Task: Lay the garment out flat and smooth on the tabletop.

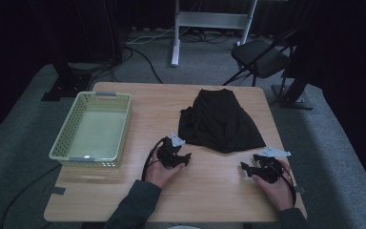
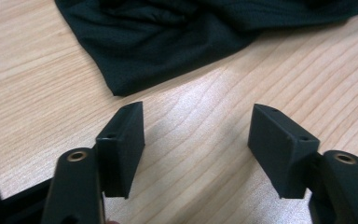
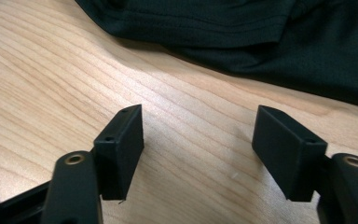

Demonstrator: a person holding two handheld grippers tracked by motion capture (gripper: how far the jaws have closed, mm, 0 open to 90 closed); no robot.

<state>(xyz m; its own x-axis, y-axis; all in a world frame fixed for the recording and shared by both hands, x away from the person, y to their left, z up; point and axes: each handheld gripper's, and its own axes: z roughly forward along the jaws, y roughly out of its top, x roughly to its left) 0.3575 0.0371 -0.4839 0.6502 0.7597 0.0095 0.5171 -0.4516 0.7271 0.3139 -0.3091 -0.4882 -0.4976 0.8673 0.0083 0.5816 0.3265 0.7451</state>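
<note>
The black, crumpled knit-fabric garment [image 1: 221,121] is lying on the pale wooden table [image 1: 209,191], just ahead of both sets of fingers and touching neither. The left gripper [image 2: 196,144] is standing with fingers spread wide, nothing between them; the right gripper [image 3: 198,147] likewise. Judgement: the cloth is looking light, limp and unbreakable, likely to sag and slide. Its stitched hem [image 3: 205,32], nearest the right fingers, is offering the firmest hold. A pale green perforated plastic basket [image 1: 95,129] is sitting well beyond the left fingers.
</note>
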